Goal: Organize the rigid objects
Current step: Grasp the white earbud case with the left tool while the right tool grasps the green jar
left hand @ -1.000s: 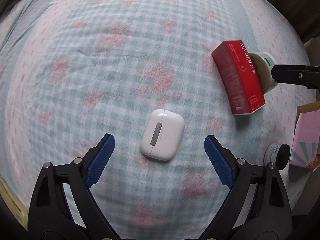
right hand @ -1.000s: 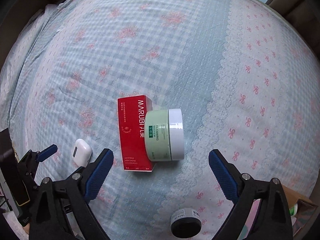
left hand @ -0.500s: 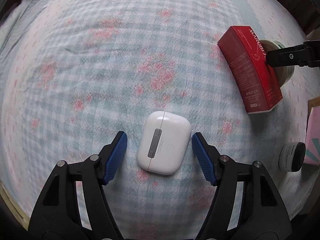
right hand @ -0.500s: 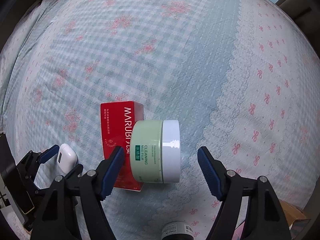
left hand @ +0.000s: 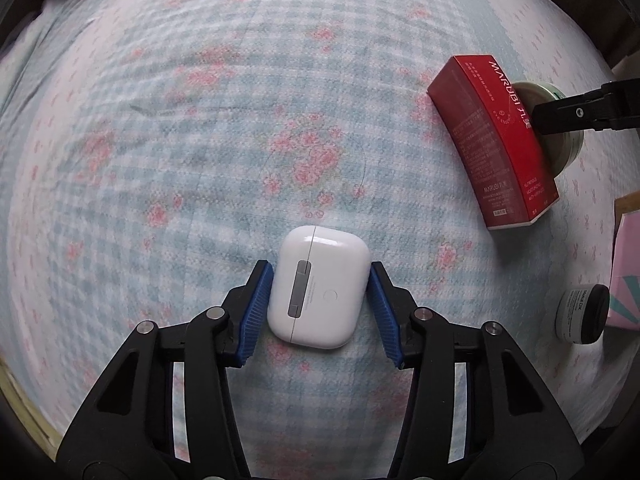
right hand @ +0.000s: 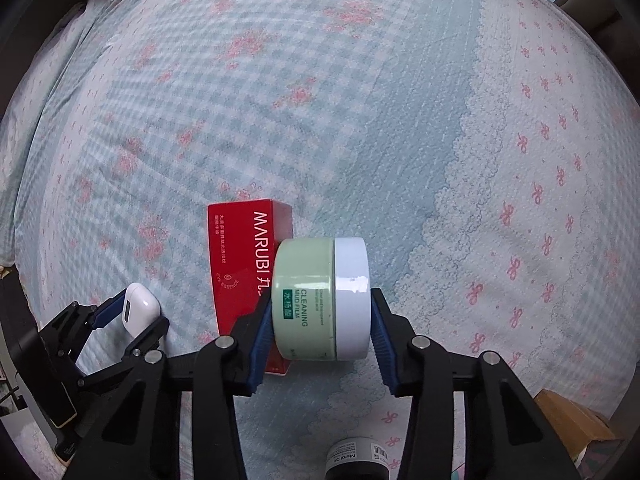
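Note:
A white earbuds case (left hand: pixel 318 286) lies on the checked bedsheet (left hand: pixel 200 140). My left gripper (left hand: pixel 320 304) is shut on it, a blue pad against each side; it also shows in the right wrist view (right hand: pixel 138 308). A green jar with a white lid (right hand: pixel 320 298) lies on its side against a red Marubi box (right hand: pixel 244 260). My right gripper (right hand: pixel 318 332) is shut on the jar, one pad on its base and one on its lid. In the left wrist view the red box (left hand: pixel 494 136) hides most of the jar (left hand: pixel 564 148).
A small black jar (left hand: pixel 582 314) stands at the right next to a pink box (left hand: pixel 626 272); the black jar also shows at the bottom of the right wrist view (right hand: pixel 358 460). A cardboard box (right hand: pixel 576 428) sits past the bed's right edge.
Both grippers moved forward and closed. The left pads went from wide open to touching the earbuds case. The right pads closed onto the green jar.

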The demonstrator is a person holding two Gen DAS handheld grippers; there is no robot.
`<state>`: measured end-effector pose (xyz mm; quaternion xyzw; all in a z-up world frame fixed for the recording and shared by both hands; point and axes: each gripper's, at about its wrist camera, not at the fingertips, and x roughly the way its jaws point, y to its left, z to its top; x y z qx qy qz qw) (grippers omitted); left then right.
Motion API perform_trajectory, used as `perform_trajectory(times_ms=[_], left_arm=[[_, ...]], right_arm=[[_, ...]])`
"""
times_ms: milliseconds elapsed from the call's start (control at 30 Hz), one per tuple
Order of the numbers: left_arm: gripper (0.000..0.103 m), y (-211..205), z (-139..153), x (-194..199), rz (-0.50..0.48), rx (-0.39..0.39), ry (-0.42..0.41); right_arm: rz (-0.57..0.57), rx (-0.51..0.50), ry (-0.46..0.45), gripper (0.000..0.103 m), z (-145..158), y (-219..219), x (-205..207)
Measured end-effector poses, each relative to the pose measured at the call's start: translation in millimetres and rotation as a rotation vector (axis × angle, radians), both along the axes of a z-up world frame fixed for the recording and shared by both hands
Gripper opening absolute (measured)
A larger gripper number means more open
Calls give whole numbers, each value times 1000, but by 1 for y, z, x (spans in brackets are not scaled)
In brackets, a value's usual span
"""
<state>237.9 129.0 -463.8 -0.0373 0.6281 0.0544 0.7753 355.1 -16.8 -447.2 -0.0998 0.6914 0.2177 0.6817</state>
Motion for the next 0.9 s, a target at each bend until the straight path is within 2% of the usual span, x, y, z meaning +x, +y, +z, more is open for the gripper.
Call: perform_trajectory(times_ms=[267,733,900], left_arm=[[45,1,4,4,0,-8,-8],[45,11,12,-5,6,-40,-29],[45,11,18,-8,8,-44,-39]], right_arm=[[28,-88,-8,41,-4,13,-2],[-7,-77,10,40,-9,11,16],[-8,-66,-16,40,-3,8,14]])
